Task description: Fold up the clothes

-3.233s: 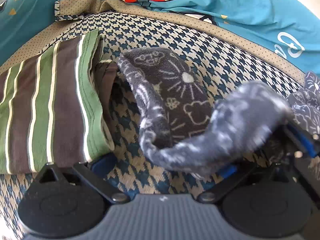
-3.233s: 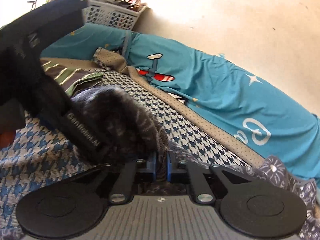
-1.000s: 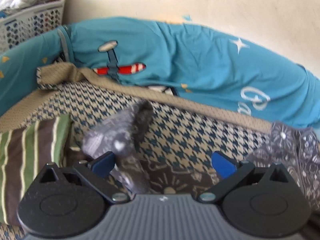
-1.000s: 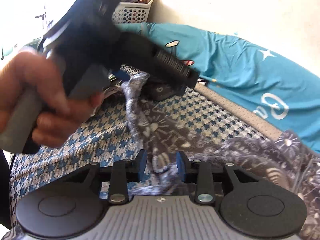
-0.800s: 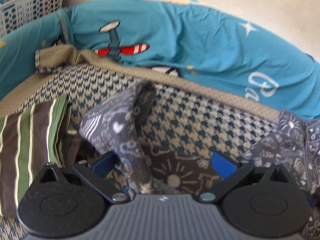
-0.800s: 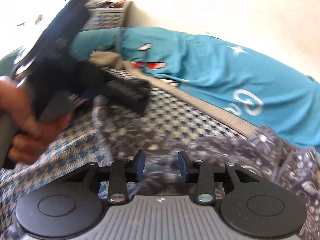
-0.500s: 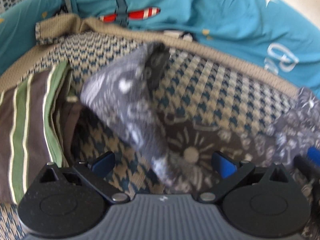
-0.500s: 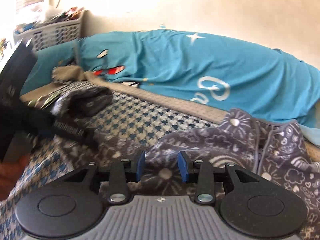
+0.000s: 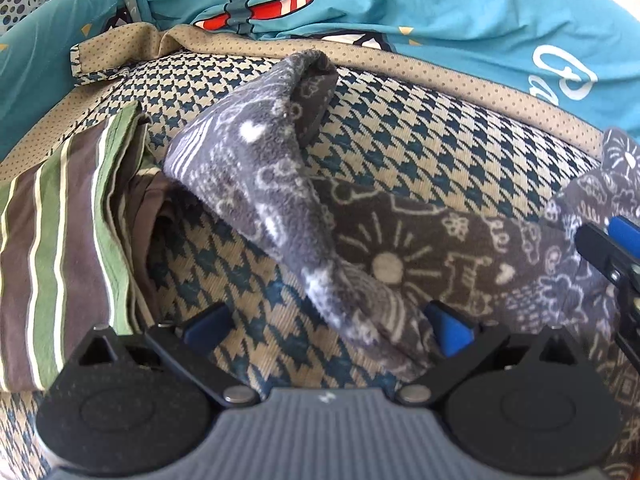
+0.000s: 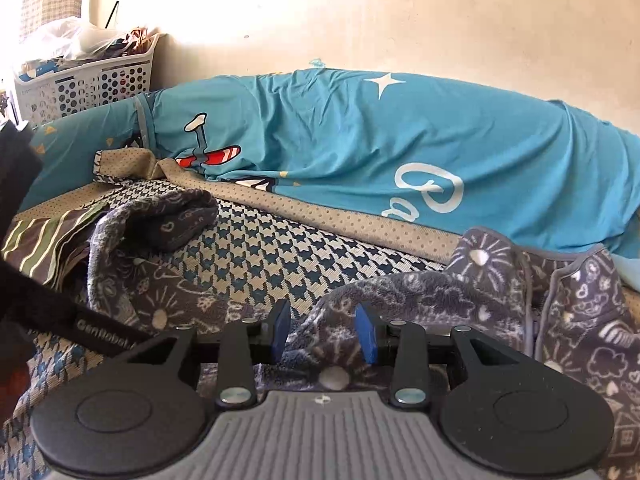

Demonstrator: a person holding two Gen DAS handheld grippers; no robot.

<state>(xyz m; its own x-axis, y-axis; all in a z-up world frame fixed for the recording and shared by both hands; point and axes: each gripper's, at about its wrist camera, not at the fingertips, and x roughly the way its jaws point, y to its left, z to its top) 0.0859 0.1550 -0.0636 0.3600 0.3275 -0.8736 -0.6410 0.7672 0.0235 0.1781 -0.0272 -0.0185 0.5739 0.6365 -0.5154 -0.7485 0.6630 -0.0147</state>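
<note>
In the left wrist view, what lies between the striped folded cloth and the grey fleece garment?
A strip of bare houndstooth cover, in shadow, separates the striped cloth from the fleece garment. Nothing else sits there.

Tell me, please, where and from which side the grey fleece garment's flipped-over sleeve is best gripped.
Probably at the sleeve's curled cuff end, coming from above and nearer the camera: in the left wrist view it stands up off the houndstooth cover, so pads could close across the doubled fleece edge without catching the cover. The flat part offers no raised edge.
</note>
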